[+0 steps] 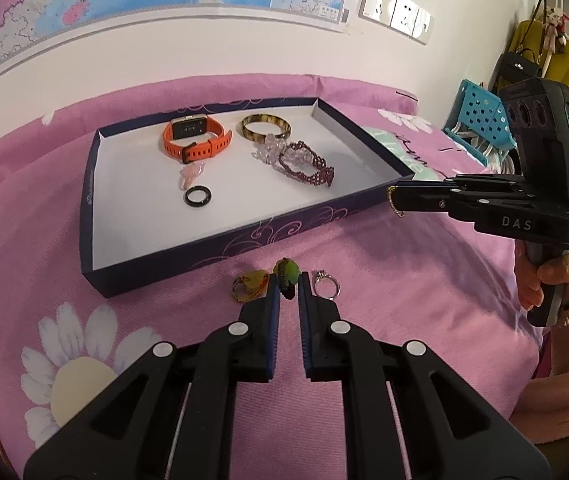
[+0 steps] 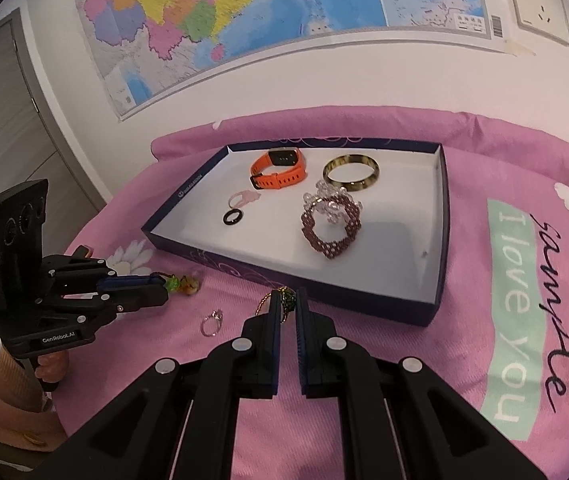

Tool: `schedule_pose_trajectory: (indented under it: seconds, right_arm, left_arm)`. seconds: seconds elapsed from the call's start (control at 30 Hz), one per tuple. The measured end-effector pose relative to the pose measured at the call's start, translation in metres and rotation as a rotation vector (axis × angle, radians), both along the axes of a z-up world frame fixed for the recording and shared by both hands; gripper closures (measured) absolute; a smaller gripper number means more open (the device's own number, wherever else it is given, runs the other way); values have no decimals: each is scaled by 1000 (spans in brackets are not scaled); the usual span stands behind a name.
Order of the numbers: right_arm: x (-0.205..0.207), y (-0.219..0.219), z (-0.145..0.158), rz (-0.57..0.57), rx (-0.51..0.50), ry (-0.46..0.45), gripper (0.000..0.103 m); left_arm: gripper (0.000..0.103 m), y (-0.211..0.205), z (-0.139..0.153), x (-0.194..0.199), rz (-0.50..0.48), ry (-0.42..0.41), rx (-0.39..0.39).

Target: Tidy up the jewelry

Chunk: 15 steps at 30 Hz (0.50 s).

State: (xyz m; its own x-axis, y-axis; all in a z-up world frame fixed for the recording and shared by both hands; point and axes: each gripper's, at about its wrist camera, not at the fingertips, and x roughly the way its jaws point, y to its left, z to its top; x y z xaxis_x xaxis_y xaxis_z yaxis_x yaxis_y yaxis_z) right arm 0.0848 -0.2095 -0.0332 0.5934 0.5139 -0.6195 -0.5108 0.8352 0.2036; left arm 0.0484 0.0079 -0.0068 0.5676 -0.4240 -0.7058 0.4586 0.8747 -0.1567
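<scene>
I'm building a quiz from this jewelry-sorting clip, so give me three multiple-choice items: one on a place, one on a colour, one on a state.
1. Where does the silver ring lie?
A. In the box
B. On the pink cloth, outside the box
C. On the watch

2. What colour is the strap of the watch?
A. Orange
B. Green
C. White

3. How does the left gripper stand?
A. Wide open over the box
B. Shut on the silver ring
C. Shut on the green beaded piece

Key: 1 B, the ring rests on the pink cloth in front of the box. 2 A, the strap shows orange in both views. 3 C, the fingers pinch the green piece between them.
</scene>
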Motion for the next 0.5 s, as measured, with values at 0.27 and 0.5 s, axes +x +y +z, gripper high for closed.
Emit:
schedule_pose_trajectory:
  seconds: [0.27, 0.5]
  right_arm:
    - [8, 6, 8, 7, -3, -19, 97]
    - [22, 10, 12, 2, -16, -27, 97]
  left_arm:
    - [93, 3, 10, 5, 17, -22, -22]
    - [93, 6, 18, 16, 42, -44, -21]
